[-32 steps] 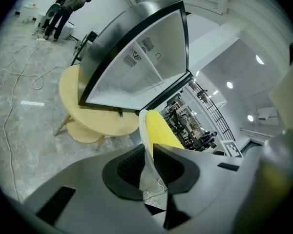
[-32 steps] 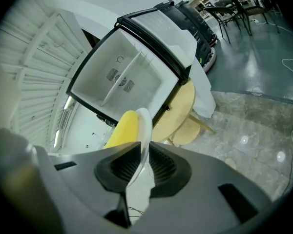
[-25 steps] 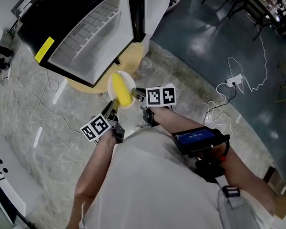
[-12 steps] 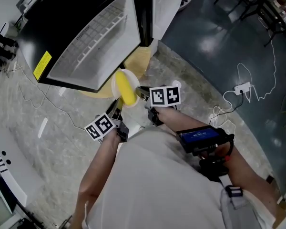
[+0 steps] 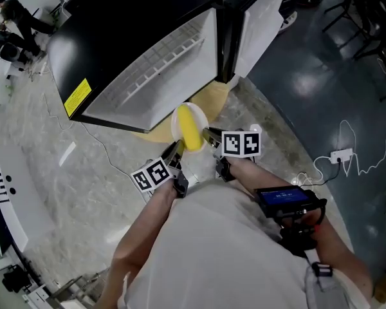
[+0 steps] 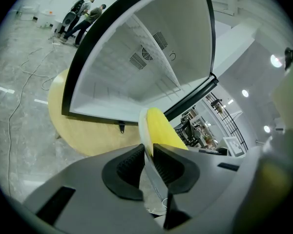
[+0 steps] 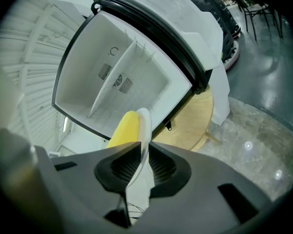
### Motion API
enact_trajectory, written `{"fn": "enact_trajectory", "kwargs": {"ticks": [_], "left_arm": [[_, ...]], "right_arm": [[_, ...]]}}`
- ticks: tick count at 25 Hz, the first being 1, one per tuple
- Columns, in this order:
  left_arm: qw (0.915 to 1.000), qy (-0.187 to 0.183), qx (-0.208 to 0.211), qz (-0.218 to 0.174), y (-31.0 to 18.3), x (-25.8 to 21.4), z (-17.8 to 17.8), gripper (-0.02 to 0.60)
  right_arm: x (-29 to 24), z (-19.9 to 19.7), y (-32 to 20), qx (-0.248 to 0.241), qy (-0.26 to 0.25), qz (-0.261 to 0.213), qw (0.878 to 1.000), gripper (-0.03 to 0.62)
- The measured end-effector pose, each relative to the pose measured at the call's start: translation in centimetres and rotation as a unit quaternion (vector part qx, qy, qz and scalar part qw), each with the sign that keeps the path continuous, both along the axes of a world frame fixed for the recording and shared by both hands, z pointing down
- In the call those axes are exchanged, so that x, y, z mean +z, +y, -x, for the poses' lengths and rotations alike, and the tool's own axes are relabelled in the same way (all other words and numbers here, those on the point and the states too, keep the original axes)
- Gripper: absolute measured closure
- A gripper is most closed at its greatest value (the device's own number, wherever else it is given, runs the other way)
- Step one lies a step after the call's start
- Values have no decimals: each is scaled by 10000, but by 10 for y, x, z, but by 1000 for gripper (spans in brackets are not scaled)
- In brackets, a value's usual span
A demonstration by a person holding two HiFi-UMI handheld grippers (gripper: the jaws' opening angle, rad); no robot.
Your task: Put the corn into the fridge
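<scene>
A yellow corn cob (image 5: pixel 193 129) lies on a small white plate (image 5: pixel 179 123), held in the air in front of the open black fridge (image 5: pixel 135 31). My left gripper (image 5: pixel 175 152) is shut on the plate's left rim, my right gripper (image 5: pixel 212 136) on its right rim. In the left gripper view the plate (image 6: pixel 142 126) stands edge-on between the pads of the left gripper (image 6: pixel 147 162), with the corn (image 6: pixel 161 129) behind it. The right gripper view has the right gripper (image 7: pixel 142 167) clamping the plate (image 7: pixel 144 123), the corn (image 7: pixel 124 128) at its left. The fridge's white inside (image 7: pixel 122 77) holds a wire shelf.
The fridge stands on a round yellow table (image 5: pixel 217 99), its door (image 5: pixel 260 18) swung open to the right. A power strip and white cable (image 5: pixel 342 156) lie on the dark floor at right. People (image 5: pixel 13 18) stand at far upper left. A white counter (image 5: pixel 3 192) runs along the left.
The plate with the corn and both grippers have come nearer to the fridge opening, and the view has shifted with them. Both grips are unchanged.
</scene>
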State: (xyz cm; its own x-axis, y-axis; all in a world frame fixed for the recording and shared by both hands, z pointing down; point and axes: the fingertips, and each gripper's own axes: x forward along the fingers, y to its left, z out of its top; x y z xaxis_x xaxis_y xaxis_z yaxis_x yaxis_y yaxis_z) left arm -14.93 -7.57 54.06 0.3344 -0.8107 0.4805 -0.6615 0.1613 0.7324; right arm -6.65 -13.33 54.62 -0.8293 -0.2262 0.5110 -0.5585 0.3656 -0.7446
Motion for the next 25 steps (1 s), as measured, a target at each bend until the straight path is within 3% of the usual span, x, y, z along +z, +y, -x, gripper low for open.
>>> {"fn": "enact_trajectory", "kwargs": {"ticks": [16,25], "left_arm": [[9986,-7,-512,153,-37,15,-12,520],[9980,24,-599,190,-61,14,-23,520]], "right_arm": [[11,-7,-45,-510,-13,76,9987,542],[8,-16,-70,-530,-102,50,9985,542]]}}
